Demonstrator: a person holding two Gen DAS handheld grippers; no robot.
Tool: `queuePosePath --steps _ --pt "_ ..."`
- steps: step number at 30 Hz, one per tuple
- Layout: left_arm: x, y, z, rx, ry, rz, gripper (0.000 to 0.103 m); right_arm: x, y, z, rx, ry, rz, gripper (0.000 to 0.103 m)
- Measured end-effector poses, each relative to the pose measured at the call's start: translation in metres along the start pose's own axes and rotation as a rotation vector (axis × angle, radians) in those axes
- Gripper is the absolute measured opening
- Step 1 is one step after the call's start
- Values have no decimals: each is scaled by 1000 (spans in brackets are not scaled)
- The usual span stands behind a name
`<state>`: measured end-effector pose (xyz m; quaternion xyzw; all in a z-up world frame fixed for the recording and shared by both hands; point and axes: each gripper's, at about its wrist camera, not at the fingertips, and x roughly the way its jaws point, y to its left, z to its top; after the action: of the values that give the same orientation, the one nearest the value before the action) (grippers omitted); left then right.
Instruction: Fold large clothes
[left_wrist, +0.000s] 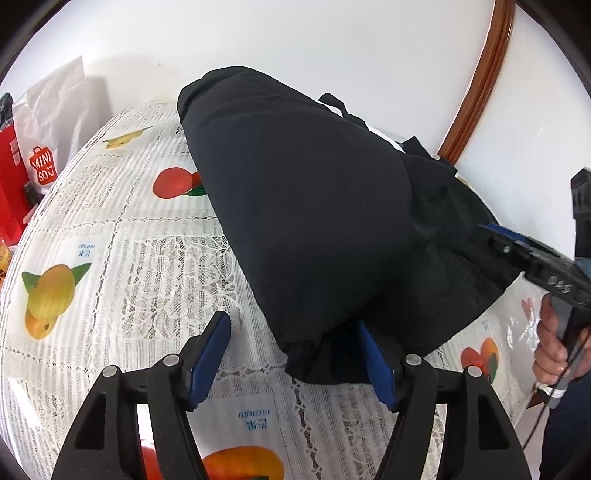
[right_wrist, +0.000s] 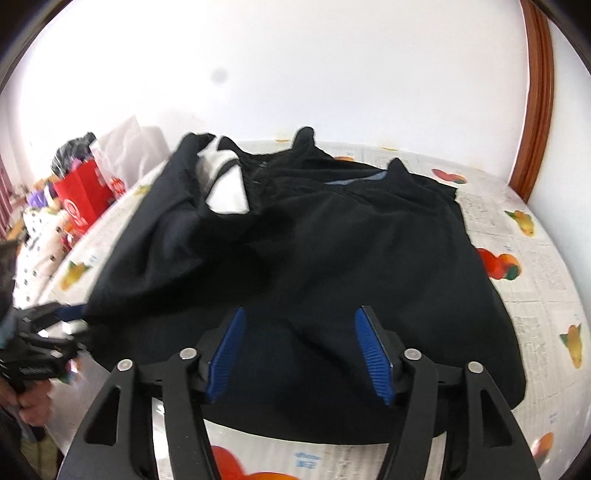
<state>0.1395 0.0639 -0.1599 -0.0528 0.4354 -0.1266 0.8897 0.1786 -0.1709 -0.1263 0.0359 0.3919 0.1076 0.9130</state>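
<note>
Fruit-print tablecloth (left_wrist: 110, 236) carries black garment (left_wrist: 314, 206); left gripper (left_wrist: 295, 354) and right gripper (right_wrist: 299, 350) jaws gape wide, holding nothing.

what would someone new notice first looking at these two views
The big black garment sprawled across the middle of the fruit-print tablecloth dominates both views, with a white lining patch showing near its far left. Next comes the red bag at the table's far left, then each open claw at the cloth's near edge.

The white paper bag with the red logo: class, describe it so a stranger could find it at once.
Start at the table with the fruit-print cloth and look to its far left edge, by the wall. The white paper bag stands there beside a red bag. Only it is white with a small red shopping-bag logo.
</note>
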Motion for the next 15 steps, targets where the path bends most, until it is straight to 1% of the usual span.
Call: queuePosePath --steps 2,5,9,13,15 --pt "3 -1 2 7 2 16 68 -1 6 3 10 -6 21 67" --pt "8 1 3 8 10 24 71 2 17 10 10 -14 47 68" --pt "10 4 4 7 5 31 72 13 32 25 8 -25 84 69" --pt "15 3 4 28 -4 55 75 29 39 40 34 -15 142 70" --pt "16 4 5 28 -3 57 76 39 42 46 44 1 149 70"
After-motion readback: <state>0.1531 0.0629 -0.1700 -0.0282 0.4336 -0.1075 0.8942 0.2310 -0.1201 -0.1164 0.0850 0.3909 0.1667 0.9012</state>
